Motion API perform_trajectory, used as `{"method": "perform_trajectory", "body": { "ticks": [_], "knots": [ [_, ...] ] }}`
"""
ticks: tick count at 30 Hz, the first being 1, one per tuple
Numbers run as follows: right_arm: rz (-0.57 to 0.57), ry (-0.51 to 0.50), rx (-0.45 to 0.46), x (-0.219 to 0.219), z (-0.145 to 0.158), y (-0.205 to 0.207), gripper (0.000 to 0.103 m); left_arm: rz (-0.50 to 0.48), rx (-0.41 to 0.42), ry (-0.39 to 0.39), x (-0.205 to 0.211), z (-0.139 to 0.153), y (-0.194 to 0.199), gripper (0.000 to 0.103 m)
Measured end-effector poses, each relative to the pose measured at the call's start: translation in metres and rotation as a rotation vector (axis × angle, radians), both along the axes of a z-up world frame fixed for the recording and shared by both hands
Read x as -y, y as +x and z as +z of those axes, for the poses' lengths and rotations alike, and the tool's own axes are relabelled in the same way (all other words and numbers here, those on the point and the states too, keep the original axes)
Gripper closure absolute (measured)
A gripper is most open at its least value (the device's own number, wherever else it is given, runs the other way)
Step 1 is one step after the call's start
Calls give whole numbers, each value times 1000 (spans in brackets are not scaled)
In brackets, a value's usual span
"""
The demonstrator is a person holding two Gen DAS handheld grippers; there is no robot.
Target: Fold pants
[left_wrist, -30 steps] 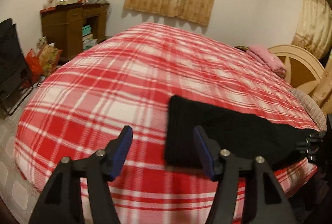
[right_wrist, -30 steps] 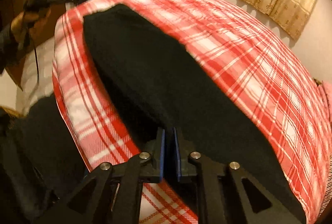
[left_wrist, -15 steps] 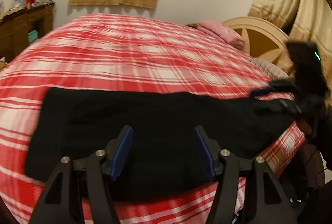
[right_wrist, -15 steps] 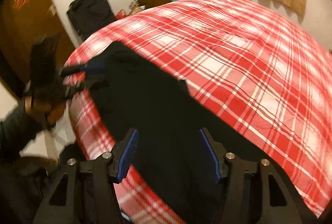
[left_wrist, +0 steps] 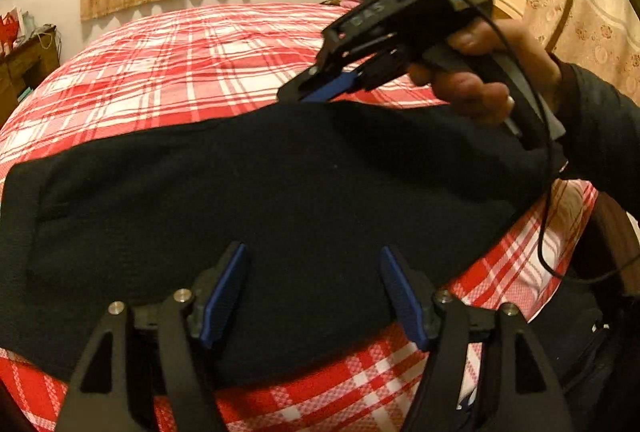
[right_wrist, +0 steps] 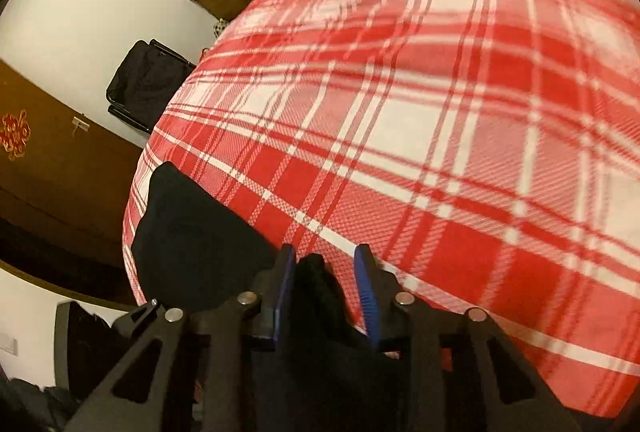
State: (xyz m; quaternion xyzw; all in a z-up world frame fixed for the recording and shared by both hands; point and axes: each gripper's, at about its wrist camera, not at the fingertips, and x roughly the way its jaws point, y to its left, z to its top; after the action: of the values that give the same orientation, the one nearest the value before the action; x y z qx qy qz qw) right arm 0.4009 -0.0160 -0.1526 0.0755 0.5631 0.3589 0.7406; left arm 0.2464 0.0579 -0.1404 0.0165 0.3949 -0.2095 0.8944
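Black pants (left_wrist: 256,199) across plaid bed (left_wrist: 192,63); left claw (left_wrist: 312,292) opening, empty; right claw (right_wrist: 326,288) closing around pants' edge.

Left gripper (left_wrist: 312,288): tilted downward, blue pads wide apart and opening, nothing pinched between them.
Right gripper (right_wrist: 326,288): tilted downward, jaws narrow and closing, a fold of dark cloth between the pads.
Right hand (left_wrist: 480,71): wrapped around the gripper handle, dark sleeve at the wrist.
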Motion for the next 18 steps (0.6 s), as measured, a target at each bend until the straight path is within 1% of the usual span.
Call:
{"method": "perform_trajectory", "body": {
  "ticks": [1, 2, 3, 4, 5, 8, 10, 12, 14, 17, 18],
  "knots": [
    [8, 17, -26, -1, -5, 1, 79, -3, 0, -5, 0, -1, -1, 32],
    [11, 38, -48, -1, -9, 1, 85, -4, -1, -19, -3, 0, -1, 32],
    [12, 69, -73, 0, -11, 1, 95, -4, -3, -28, -4, -1, -1, 32],
    [15, 102, -91, 2, -13, -1, 96, -5, -6, -36, -5, -1, -2, 32],
    [12, 104, -80, 3, -11, -3, 97, -7, -5, -40, -7, -1, -3, 32],
    [-5, 102, -24, 2, 2, -8, 99, -10, 3, -30, -4, -2, -4, 32],
    [-14, 96, 32, -1, 16, -9, 99, -11, 9, -27, -4, -3, -7, 31],
    [-19, 70, 63, -6, 19, -7, 99, -10, 13, -27, -3, -2, -9, 30],
    [-26, 22, 72, -9, 12, -3, 99, -9, 14, -32, -3, -2, -8, 29],
    [-38, -34, 69, -11, -10, 4, 100, -12, 26, -34, -2, -4, -11, 28],
    [-43, -25, 64, -10, -14, 6, 99, -11, 30, -31, -2, -4, -10, 28]
  ]
}}
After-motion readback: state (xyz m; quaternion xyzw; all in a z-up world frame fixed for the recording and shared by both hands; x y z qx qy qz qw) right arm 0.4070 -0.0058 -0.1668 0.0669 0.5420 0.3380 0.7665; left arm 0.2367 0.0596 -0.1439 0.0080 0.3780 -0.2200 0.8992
